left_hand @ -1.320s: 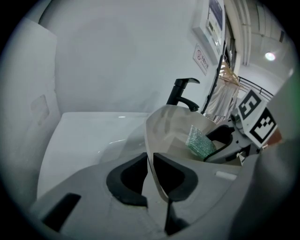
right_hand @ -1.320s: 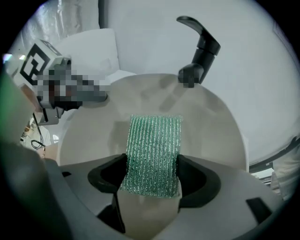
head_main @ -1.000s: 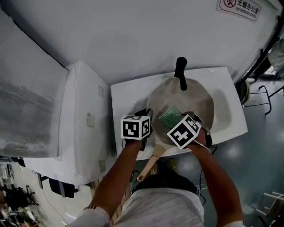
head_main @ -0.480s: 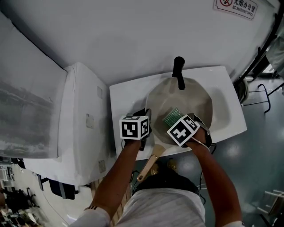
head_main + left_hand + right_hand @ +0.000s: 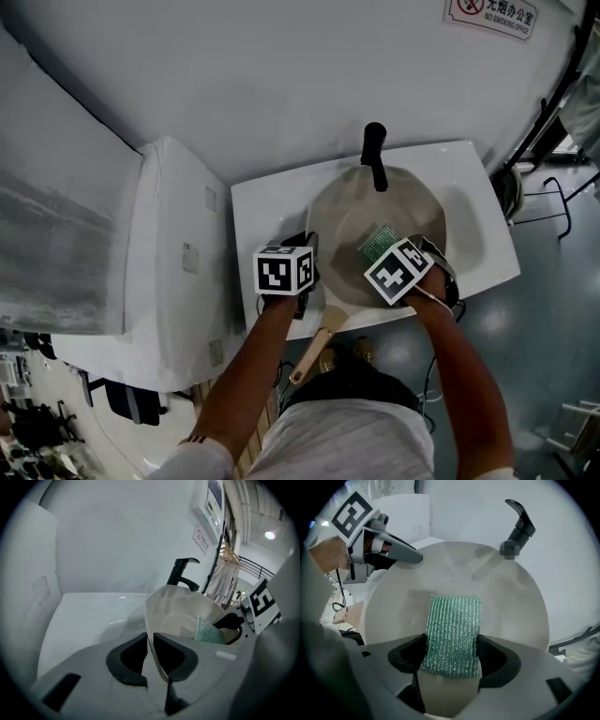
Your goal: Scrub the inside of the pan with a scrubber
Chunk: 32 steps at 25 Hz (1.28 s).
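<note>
A pale beige pan (image 5: 375,234) (image 5: 454,578) lies in the white sink (image 5: 272,202), its wooden handle (image 5: 314,349) pointing toward me. My left gripper (image 5: 302,272) (image 5: 151,654) is shut on the pan's left rim (image 5: 149,620), the thin wall standing between its pads. My right gripper (image 5: 398,258) (image 5: 452,656) is shut on a green glittery scrubber (image 5: 453,632) (image 5: 380,244) (image 5: 206,632), which lies flat against the pan's inside, right of its middle.
A black tap (image 5: 375,155) (image 5: 518,527) (image 5: 183,573) overhangs the pan's far edge. A white appliance (image 5: 178,262) stands left of the sink. A wall rises behind, with a no-smoking sign (image 5: 490,14) at top right. Grey floor (image 5: 544,309) lies to the right.
The right gripper has carried the scrubber to the right across the pan's inside. The left gripper and the pan have stayed in place.
</note>
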Tool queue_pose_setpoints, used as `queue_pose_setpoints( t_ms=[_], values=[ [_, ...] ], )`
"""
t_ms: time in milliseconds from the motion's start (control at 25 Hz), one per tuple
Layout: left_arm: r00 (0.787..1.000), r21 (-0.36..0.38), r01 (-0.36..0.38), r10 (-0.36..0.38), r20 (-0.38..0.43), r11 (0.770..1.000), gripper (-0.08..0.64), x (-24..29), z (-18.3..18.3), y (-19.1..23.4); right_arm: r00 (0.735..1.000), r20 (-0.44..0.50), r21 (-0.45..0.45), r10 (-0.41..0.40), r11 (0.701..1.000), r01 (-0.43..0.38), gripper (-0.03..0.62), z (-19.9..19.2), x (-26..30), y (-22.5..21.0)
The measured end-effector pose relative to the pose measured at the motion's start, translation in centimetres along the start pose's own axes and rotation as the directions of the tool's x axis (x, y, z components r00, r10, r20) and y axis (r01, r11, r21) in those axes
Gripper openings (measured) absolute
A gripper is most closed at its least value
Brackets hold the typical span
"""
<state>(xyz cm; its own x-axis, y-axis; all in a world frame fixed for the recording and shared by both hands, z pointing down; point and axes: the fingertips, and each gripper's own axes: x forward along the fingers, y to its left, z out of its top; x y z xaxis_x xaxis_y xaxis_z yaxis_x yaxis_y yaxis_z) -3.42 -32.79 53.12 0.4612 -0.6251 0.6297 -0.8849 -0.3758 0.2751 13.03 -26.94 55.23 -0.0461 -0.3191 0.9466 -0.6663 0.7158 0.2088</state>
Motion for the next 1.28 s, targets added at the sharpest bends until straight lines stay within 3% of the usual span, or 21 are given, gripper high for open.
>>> queue_pose_setpoints(
  t_ms=[200,280,360,720,960,1280],
  values=[
    [1.0,0.032,-0.015,0.015,0.0,0.999,0.06,-0.4,0.1,-0.1,0.998,0.064,0.016,-0.012,1.0,0.011,0.34,0.5,-1.5,-0.6],
    [1.0,0.053,-0.019,0.018,0.017,0.998,0.135,-0.9,0.6,-0.3,0.994,0.108,0.026,-0.017,1.0,0.015,0.34,1.0,-2.6,-1.0],
    [0.999,0.079,-0.027,0.024,0.041,0.996,0.165,-1.8,1.3,-0.4,0.986,0.163,0.04,-0.017,0.999,0.011,0.34,1.6,-4.0,-1.2],
    [0.975,0.143,-0.038,0.005,0.224,0.989,0.179,-7.4,6.6,-2.3,0.912,0.409,0.123,-0.028,0.992,-0.025,0.341,4.4,-10.9,-2.4],
    [0.925,0.195,0.012,-0.086,0.371,0.981,0.178,-11.6,10.7,-5.6,0.815,0.578,0.142,-0.045,0.989,-0.046,0.339,7.1,-16.0,-2.5],
    [0.814,0.251,0.057,-0.19,0.548,0.966,0.126,-16.9,14.1,-9.2,0.635,0.77,0.15,-0.066,0.985,-0.08,0.339,9.4,-21.7,-2.1]
  ],
)
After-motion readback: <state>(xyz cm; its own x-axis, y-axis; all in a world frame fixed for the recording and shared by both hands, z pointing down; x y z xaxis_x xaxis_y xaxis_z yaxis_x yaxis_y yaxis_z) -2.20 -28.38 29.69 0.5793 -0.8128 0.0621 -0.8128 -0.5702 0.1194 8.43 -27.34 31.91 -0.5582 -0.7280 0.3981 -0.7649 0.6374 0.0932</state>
